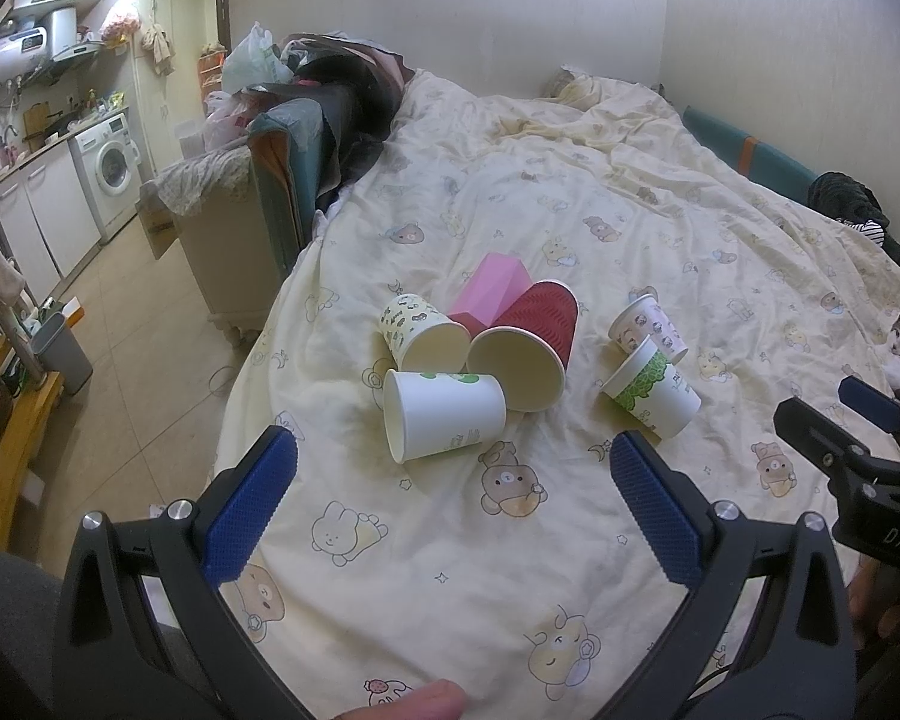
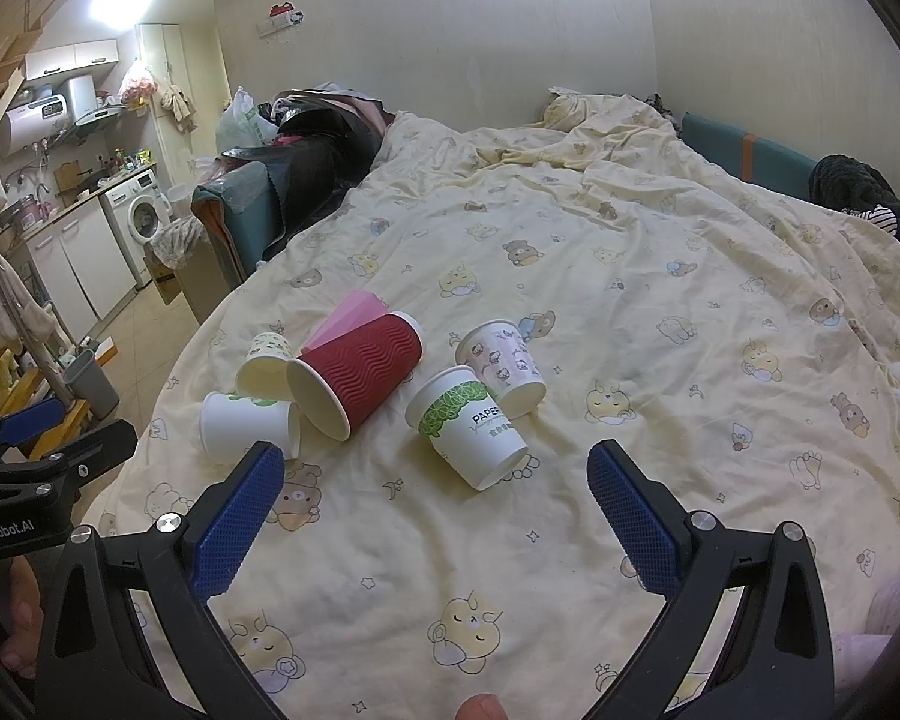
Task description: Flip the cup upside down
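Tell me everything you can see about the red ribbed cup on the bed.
The red cup is the largest of the cups, apparently paper, with a wavy ribbed dark red sleeve and a plain cream inside. It lies on its side on the bedspread, its open mouth turned toward the cameras and its base pointing away. A pink faceted cup lies against it behind, and the white cup with green print lies against its rim. Neither tongs touch it.

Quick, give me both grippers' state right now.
Left gripper: open, holding nothing.
Right gripper: open, holding nothing.
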